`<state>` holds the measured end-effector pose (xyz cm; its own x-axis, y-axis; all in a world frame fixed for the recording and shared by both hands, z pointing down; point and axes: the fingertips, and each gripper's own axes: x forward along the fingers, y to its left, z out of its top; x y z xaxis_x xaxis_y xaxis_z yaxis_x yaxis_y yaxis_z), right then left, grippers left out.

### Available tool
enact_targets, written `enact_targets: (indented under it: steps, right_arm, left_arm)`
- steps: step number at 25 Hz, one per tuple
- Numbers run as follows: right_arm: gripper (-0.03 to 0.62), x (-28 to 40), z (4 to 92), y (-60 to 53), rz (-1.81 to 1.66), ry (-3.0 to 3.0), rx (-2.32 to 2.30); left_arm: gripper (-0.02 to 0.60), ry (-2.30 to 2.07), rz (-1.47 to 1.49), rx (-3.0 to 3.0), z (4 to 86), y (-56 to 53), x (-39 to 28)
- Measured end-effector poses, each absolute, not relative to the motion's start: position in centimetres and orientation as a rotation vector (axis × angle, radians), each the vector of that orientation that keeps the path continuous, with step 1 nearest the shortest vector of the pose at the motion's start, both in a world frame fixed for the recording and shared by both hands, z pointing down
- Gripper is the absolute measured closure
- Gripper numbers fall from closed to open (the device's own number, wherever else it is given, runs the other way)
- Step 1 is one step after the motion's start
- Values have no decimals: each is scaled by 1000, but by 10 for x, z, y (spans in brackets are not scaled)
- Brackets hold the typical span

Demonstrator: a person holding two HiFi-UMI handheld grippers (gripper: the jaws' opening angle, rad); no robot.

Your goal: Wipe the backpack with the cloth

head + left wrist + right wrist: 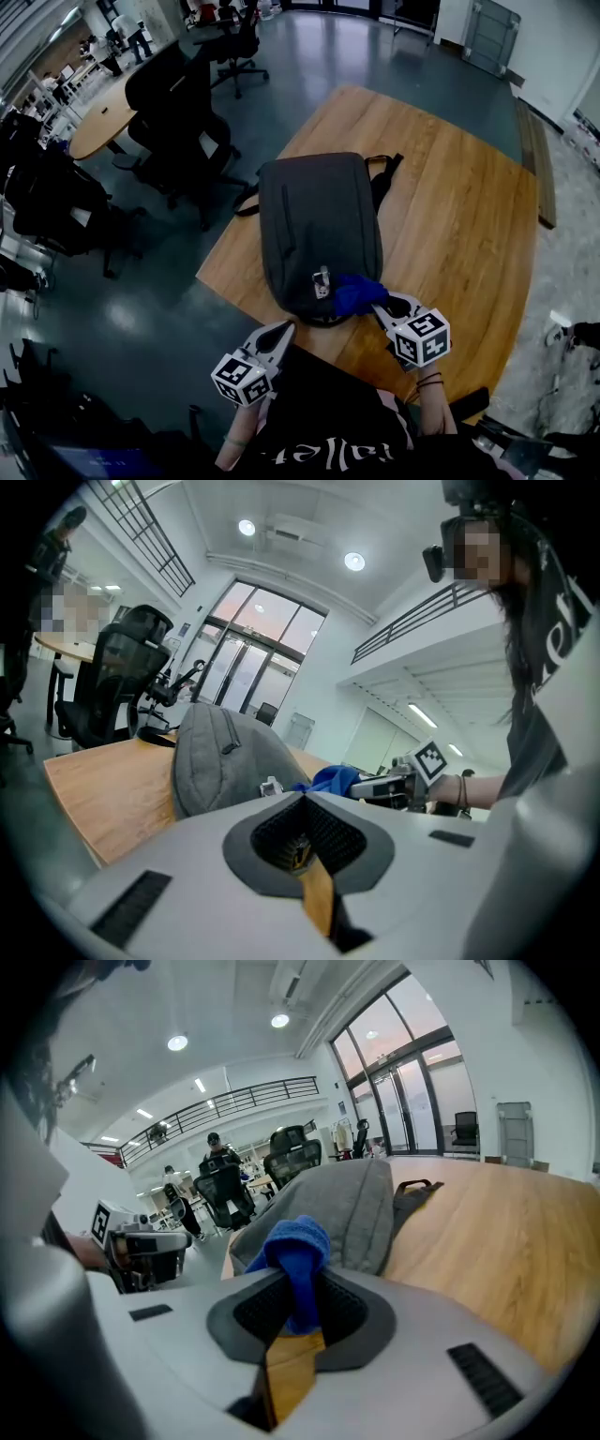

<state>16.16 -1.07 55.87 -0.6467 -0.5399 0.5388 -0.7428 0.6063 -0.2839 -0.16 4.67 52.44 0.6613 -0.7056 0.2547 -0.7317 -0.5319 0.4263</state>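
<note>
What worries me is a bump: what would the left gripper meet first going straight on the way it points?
Probably the near end of the backpack, beside the cloth. The left gripper points at it, though depth is unclear.

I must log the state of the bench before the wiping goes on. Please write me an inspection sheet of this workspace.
Surface: wooden table, with only the backpack and cloth on it.
Job's things: grey backpack lies flat on the table; blue cloth lies on its near end.
Clutter: nothing seen.
Grippers: right gripper is shut on the cloth; left gripper is shut and empty, close by the backpack's near end, contact unclear.
Cables: nothing seen; only the backpack's black straps.
Surroundings: office chairs, another table, people far off.
</note>
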Motion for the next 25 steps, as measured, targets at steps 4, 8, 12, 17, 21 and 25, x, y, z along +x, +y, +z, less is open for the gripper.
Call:
enact_targets:
  steps: [4, 8, 12, 17, 21, 25]
  right_arm:
    - [539, 191, 559, -20, 700, -2404, 1112]
    - [539, 208, 556, -22, 727, -2399, 1150]
    - [539, 184, 527, -21, 738, -2506, 1081]
    - [540, 120, 486, -24, 656, -2625, 936]
    - [539, 45, 464, -29, 610, -2717, 757]
    - [539, -24, 460, -35, 590, -2758, 621]
  left_arm:
    - [583, -1097, 80, 2379, 526, 53, 5]
    - [583, -1114, 99, 2363, 530, 60, 4]
    - [583, -1147, 116, 2349, 532, 60, -10]
    - [583, -1183, 136, 2342, 529, 53, -29]
    - [583, -1184, 174, 2370, 522, 45, -46]
    - [583, -1168, 215, 2395, 521, 39, -61]
